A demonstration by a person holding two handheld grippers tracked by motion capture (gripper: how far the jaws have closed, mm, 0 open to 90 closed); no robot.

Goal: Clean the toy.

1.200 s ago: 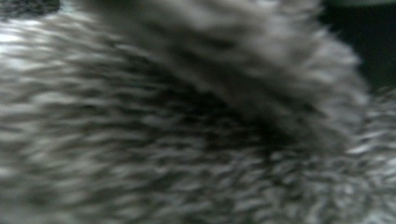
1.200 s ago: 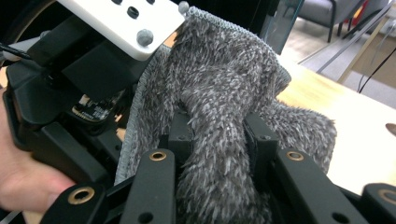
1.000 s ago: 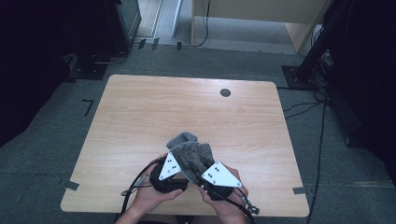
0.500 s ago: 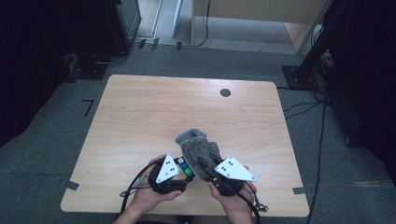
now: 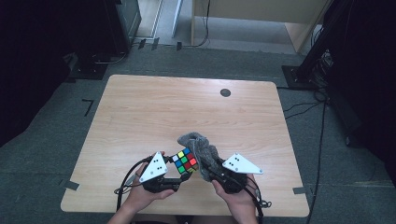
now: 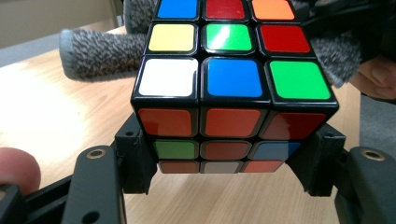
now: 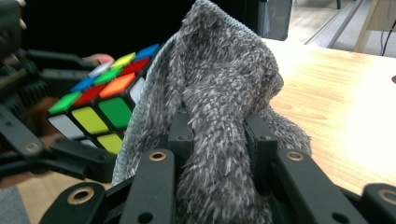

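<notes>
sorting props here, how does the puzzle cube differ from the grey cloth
The puzzle cube is rigid, square-edged and glossy with many colours; the grey cloth is soft, fuzzy, bunched and one grey. The cube sits in the left hand-held gripper, the cloth in the right hand-held gripper. Both are clamped between jaws.

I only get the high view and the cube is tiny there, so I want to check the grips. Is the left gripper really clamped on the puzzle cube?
Observer: Yes. In the left gripper view the left gripper has its fingers pressed against both sides of the cube, at its lower layers.
Operator: And the grey cloth, is it pinched or just draped?
Observer: Pinched. In the right gripper view a bunched fold of the cloth runs down between the fingers of the right gripper.
Operator: Is the cloth on the cube at this moment?
Observer: From the right gripper view its edge lies against one side of the cube; the coloured top face is uncovered.
</notes>
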